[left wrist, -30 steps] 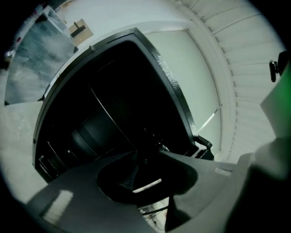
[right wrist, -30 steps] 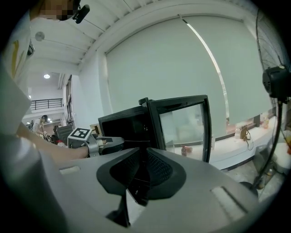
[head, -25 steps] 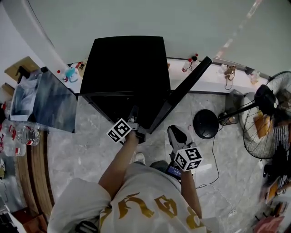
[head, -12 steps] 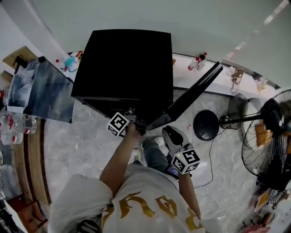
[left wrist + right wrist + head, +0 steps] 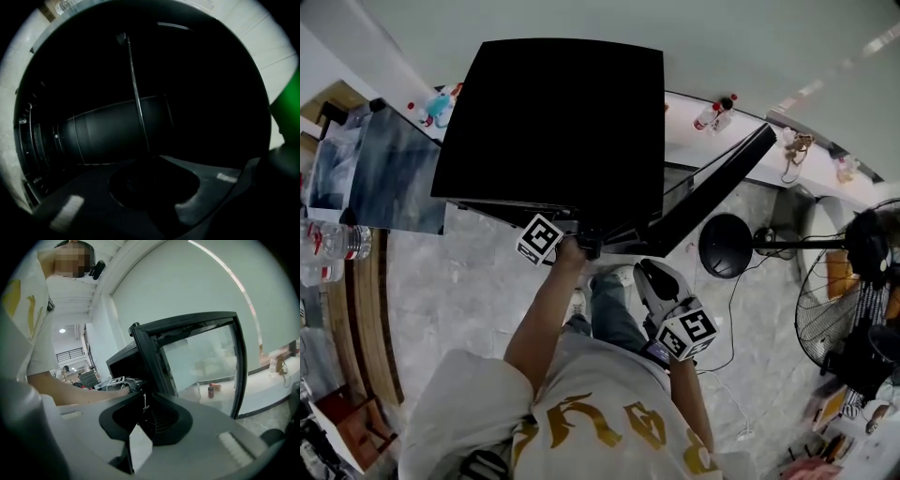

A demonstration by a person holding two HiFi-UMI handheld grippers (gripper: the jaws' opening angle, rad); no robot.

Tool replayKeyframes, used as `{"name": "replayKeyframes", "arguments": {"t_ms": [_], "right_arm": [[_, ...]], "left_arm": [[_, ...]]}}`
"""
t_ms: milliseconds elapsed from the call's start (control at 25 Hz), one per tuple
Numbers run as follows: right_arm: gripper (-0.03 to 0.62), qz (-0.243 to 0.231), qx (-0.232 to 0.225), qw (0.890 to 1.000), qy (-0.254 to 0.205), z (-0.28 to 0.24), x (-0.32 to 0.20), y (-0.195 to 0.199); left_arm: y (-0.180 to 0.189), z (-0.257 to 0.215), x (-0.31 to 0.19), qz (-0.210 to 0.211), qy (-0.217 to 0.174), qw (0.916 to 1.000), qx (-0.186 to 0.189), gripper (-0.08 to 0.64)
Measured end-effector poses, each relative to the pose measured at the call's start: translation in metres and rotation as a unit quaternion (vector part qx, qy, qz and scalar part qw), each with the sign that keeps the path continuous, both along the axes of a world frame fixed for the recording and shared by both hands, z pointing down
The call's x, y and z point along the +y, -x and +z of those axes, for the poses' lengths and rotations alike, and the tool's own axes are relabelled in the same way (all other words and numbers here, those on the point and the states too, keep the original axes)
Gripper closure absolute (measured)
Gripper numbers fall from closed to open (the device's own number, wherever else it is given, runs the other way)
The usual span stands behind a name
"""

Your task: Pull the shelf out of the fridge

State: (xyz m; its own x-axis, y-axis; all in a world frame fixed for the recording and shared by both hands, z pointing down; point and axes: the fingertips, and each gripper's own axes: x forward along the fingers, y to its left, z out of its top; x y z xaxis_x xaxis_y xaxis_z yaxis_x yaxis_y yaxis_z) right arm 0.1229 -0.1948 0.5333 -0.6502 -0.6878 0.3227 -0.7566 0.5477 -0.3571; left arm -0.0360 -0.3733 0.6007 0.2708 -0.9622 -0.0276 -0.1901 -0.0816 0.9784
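Observation:
The black fridge (image 5: 553,122) stands below me with its glass door (image 5: 712,187) swung open to the right. My left gripper (image 5: 584,247) reaches under the front edge of the fridge's top, into the opening. In the left gripper view the inside is dark. A thin shelf (image 5: 137,98), seen edge-on, runs straight into the meeting jaw tips of the left gripper (image 5: 152,157), which looks shut on it. My right gripper (image 5: 651,274) hangs back near my body, right of the opening. Its jaws are shut with nothing between them. The right gripper (image 5: 145,401) looks at the door (image 5: 201,362).
A round black fan base (image 5: 727,248) and a standing fan (image 5: 862,244) stand on the floor at the right, with a cable trailing. Small bottles (image 5: 715,112) sit on the wall ledge. A dark glass panel (image 5: 389,178) and water bottles (image 5: 328,244) are at the left.
The view has moved in over the fridge, which now looks larger. My left gripper has stayed at the fridge's front opening. The right gripper has barely moved.

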Motion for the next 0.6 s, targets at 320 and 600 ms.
{"name": "replayKeyframes", "arguments": {"t_ms": [320, 600], "right_arm": [[0.512, 0.016, 0.000, 1.000, -0.006, -0.001, -0.001, 0.001], [0.517, 0.019, 0.006, 1.000, -0.010, -0.006, 0.003, -0.002]], "left_arm": [[-0.001, 0.001, -0.004, 0.007, 0.010, 0.9994, 0.032, 0.535], [0.000, 0.002, 0.010, 0.004, 0.014, 0.9994, 0.032, 0.535]]}}
